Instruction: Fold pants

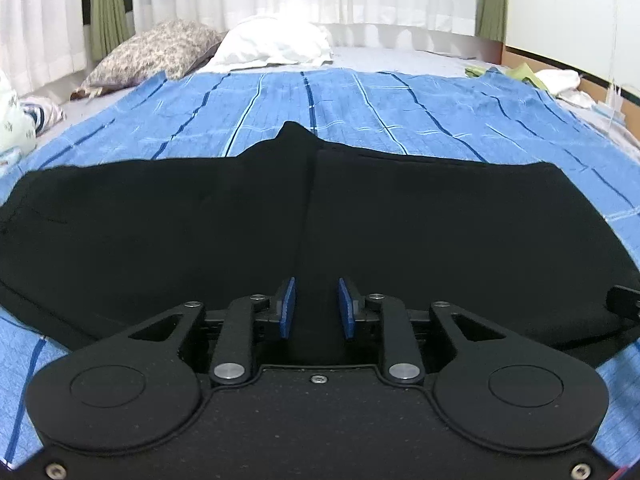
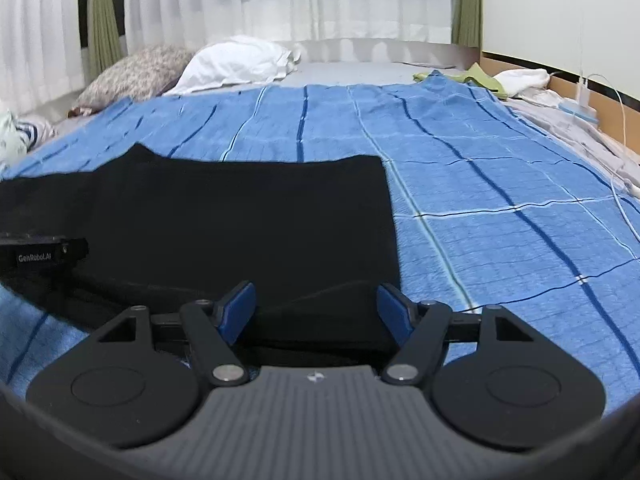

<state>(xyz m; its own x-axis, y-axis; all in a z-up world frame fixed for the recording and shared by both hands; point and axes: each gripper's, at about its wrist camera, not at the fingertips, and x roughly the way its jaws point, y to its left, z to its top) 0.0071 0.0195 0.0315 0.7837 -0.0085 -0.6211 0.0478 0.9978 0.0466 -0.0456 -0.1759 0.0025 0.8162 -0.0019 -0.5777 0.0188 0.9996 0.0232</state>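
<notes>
Black pants (image 1: 240, 216) spread flat across blue striped blanket (image 1: 360, 100), apparently doubled leg over leg; further folds left. Left gripper (image 1: 316, 308) hovering at near edge, jaws narrowly apart, empty. Right gripper (image 2: 316, 312) wide apart, empty.

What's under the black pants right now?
The black pants lie on the blue striped blanket, which shows all around them. Whatever sits directly beneath the fabric is covered.
</notes>
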